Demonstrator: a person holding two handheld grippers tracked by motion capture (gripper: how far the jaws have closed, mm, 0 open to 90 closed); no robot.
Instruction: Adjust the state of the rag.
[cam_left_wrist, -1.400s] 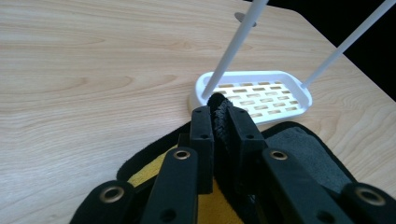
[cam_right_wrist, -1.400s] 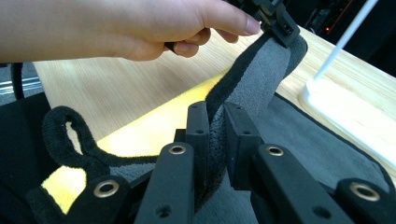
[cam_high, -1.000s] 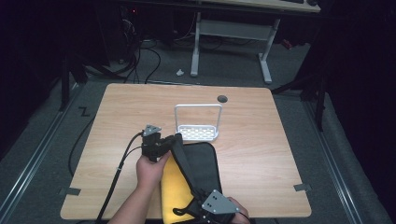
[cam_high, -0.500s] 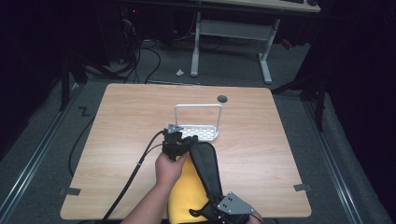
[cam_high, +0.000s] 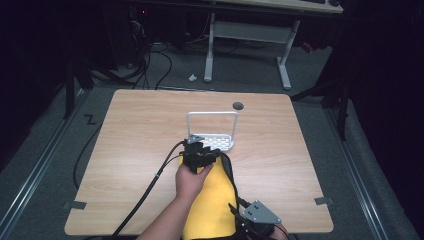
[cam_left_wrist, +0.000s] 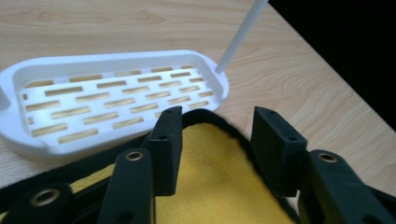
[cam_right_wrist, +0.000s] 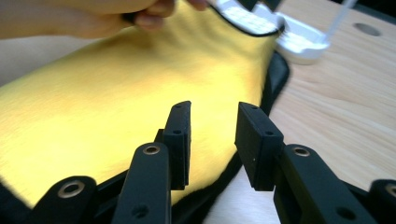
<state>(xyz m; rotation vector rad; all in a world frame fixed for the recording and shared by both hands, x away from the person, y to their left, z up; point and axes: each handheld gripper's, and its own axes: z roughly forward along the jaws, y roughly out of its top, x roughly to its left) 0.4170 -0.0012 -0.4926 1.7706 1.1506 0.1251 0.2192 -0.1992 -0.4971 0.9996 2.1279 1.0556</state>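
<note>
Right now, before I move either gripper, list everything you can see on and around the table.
Table: one, light wood, centre of the high view.
Rack: one, white, slotted tray with an upright hoop handle, mid-table.
Cloth: one, yellow with black edging, at the near edge, its far end touching the rack.
Round hole: one, dark, in the tabletop near the far edge.
Desk frame: one, white legs, on the floor beyond the table.
Cables: several, black, on the floor at far left.
Left gripper: one, black, jaws open over the cloth's far end.
Right gripper: one, black, jaws open over the cloth's near edge.
Hand: one, holding the left gripper.
</note>
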